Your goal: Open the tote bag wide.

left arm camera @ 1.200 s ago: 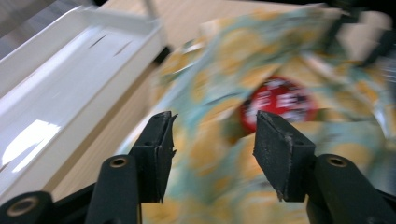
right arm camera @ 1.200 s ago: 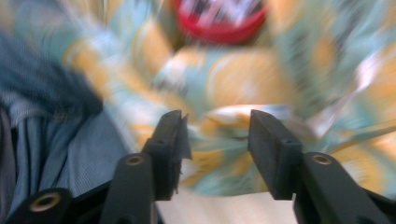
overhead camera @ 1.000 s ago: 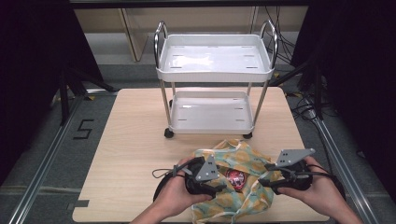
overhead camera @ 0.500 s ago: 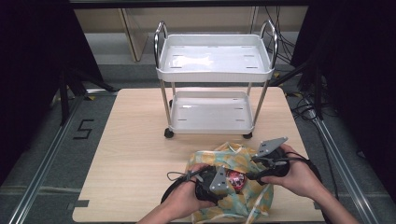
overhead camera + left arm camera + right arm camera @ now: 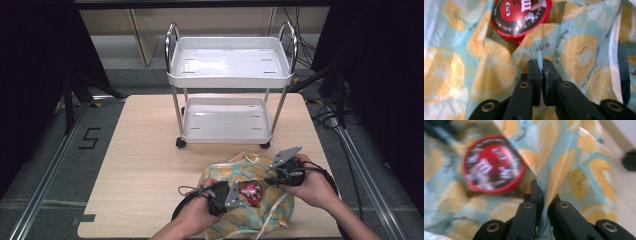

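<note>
Tongs [image 5: 540,72] and [image 5: 543,195] each pinch lemon-print bag [image 5: 250,172] beside red tub [image 5: 250,190].

Red tub [image 5: 492,165] blurred, its lid print [image 5: 489,164] unreadable; bag [image 5: 584,50] edge-cropped.

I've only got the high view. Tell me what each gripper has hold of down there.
Observer: The left gripper is shut on a fold of the lemon-print bag.
Operator: Now the right one.
Observer: The right gripper pinches another fold of that bag, the cloth running down between its jaws.
Operator: Describe the red thing.
Observer: It's a round red tub; its lid shows a cartoon candy character. It sits in the bag's opening, apart from both grippers.
</note>
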{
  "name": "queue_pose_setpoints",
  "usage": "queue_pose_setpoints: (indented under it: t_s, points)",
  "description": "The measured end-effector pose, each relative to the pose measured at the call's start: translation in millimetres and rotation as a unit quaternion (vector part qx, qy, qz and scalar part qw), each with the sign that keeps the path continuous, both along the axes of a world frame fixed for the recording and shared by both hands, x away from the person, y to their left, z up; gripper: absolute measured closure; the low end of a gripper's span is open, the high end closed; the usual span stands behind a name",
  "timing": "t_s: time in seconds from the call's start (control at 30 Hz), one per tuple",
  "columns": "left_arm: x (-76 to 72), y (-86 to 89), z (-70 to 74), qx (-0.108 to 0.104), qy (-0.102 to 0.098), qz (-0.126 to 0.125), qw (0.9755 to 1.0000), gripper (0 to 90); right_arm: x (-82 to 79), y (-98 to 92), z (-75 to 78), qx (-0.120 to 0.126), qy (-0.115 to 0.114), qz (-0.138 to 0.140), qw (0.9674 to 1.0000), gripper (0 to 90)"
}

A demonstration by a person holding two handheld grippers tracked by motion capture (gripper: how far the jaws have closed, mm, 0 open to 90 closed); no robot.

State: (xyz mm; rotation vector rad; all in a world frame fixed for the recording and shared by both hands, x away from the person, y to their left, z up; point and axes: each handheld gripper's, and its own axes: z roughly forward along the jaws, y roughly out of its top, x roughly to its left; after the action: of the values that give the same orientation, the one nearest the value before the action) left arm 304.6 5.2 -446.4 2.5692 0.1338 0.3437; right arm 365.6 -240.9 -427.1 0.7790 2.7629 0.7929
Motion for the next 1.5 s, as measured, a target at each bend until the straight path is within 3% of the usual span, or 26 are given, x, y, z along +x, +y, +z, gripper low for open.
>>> queue_pose_setpoints:
  t_s: [0.03, 0.07, 0.13, 0.23, 0.27, 0.3, 0.33, 0.57, 0.67, 0.73, 0.77, 0.8, 0.83, 0.87, 0.9, 0.93, 0.97, 1.0, 1.1, 1.17, 1.2, 1.3, 1.37, 1.47, 1.5]
  points:
    - [-0.9, 0.9, -0.2, 0.003, 0.002, -0.001, 1.0, 88.5, 4.0, -4.2, -1.6, 0.005, -0.008, -0.025, 0.9997, 90.0]
    - [-2.3, 2.3, -0.9, 0.002, -0.001, 0.001, 1.0, 88.5, 4.0, -4.2, -1.6, 0.005, -0.008, -0.025, 0.9997, 90.0]
    - [-3.1, 6.1, -1.1, 0.009, 0.003, -0.001, 1.0, 88.7, 8.0, -8.9, -4.3, 0.006, -0.01, -0.052, 0.9986, 90.0]
    - [-3.4, 13.7, -3.4, 0.013, 0.012, 0.004, 0.9998, 88.9, 16.0, -17.8, -12.1, 0.004, -0.026, -0.081, 0.9964, 90.0]
    - [-2.9, 16.9, -3.8, 0.018, 0.011, 0.005, 0.9998, 88.9, 19.4, -21.8, -15.9, -0.005, -0.041, -0.08, 0.9959, 90.0]
    - [-2.6, 19.9, -5.0, 0.018, 0.014, 0.008, 0.9997, 89.0, 17.9, -23.1, -15.1, -0.008, -0.014, -0.104, 0.9944, 90.0]
    - [-2.7, 23.0, -6.2, 0.02, 0.015, 0.012, 0.9996, 89.0, 17.8, -25.6, -17.1, -0.009, -0.004, -0.116, 0.9933, 90.0]
    - [2.7, 40.5, -11.7, 0.033, 0.029, 0.031, 0.9986, 89.2, 23.7, -46.4, -24.7, -0.03, -0.014, -0.156, 0.9871, 90.0]
    - [3.8, 42.4, -12.2, 0.034, 0.025, 0.033, 0.9986, 89.2, 24.1, -49.1, -25.7, -0.031, -0.01, -0.16, 0.9866, 90.0]
    - [4.3, 42.0, -10.3, 0.031, 0.026, 0.034, 0.9986, 87.6, 24.1, -50.8, -25.9, -0.041, -0.016, -0.153, 0.9873, 86.6]
    - [3.9, 41.6, -9.1, 0.02, 0.02, 0.04, 0.9988, 82.7, 23.1, -48.4, -28.8, -0.022, -0.039, -0.152, 0.9873, 82.0]
    - [3.2, 41.4, -6.9, 0.009, 0.021, 0.045, 0.9987, 79.6, 20.6, -47.2, -24.9, -0.02, -0.031, -0.152, 0.9878, 78.0]
    - [2.7, 41.6, -1.9, -0.003, 0.017, 0.042, 0.999, 75.2, 19.2, -48.8, -19.5, -0.03, -0.037, -0.134, 0.9898, 71.6]
    - [2.0, 41.3, 1.3, -0.017, 0.018, 0.043, 0.9988, 70.6, 14.8, -44.9, -16.1, 0.004, -0.051, -0.138, 0.9891, 67.2]
    - [1.6, 41.3, 6.8, -0.025, 0.018, 0.039, 0.9988, 68.0, 11.8, -44.2, -10.0, -0.002, -0.048, -0.133, 0.9899, 64.7]
    - [0.4, 40.7, 11.7, -0.037, 0.015, 0.038, 0.9985, 65.6, 11.2, -43.8, -6.5, 0.009, -0.08, -0.127, 0.9887, 62.6]
    - [-0.9, 39.7, 16.4, -0.052, 0.014, 0.04, 0.9977, 62.8, 8.5, -43.9, 2.5, 0.005, -0.086, -0.117, 0.9894, 60.3]
    - [-1.8, 38.8, 21.5, -0.063, 0.013, 0.038, 0.9972, 60.3, 5.2, -41.8, 7.5, 0.014, -0.103, -0.117, 0.9878, 58.3]
    - [-6.3, 33.5, 32.9, -0.094, 0.018, 0.024, 0.9952, 57.7, -5.6, -34.7, 23.6, 0.033, -0.13, -0.102, 0.9857, 58.7]
    - [-9.7, 27.4, 35.0, -0.11, 0.022, 0.014, 0.9936, 57.4, -10.0, -31.0, 33.1, 0.039, -0.156, -0.077, 0.9839, 62.7]
    - [-9.1, 25.2, 36.6, -0.095, 0.022, -0.005, 0.9952, 57.4, -14.1, -27.9, 37.0, 0.042, -0.16, -0.073, 0.9836, 64.3]
    - [-12.9, 12.0, 28.6, -0.119, 0.041, -0.006, 0.992, 57.1, -23.1, -19.2, 46.1, 0.051, -0.177, -0.048, 0.9817, 71.6]
    - [-12.8, 5.5, 24.5, -0.118, 0.054, -0.015, 0.9915, 56.2, -28.3, -14.1, 49.7, 0.055, -0.181, -0.03, 0.9815, 76.5]
    - [-12.6, -1.7, 20.1, -0.111, 0.058, -0.023, 0.9919, 54.7, -34.9, -9.6, 51.5, 0.052, -0.179, -0.012, 0.9824, 79.2]
    - [-12.8, -3.5, 19.0, -0.11, 0.059, -0.026, 0.9918, 54.3, -36.0, -8.8, 51.1, 0.055, -0.184, -0.007, 0.9813, 80.0]
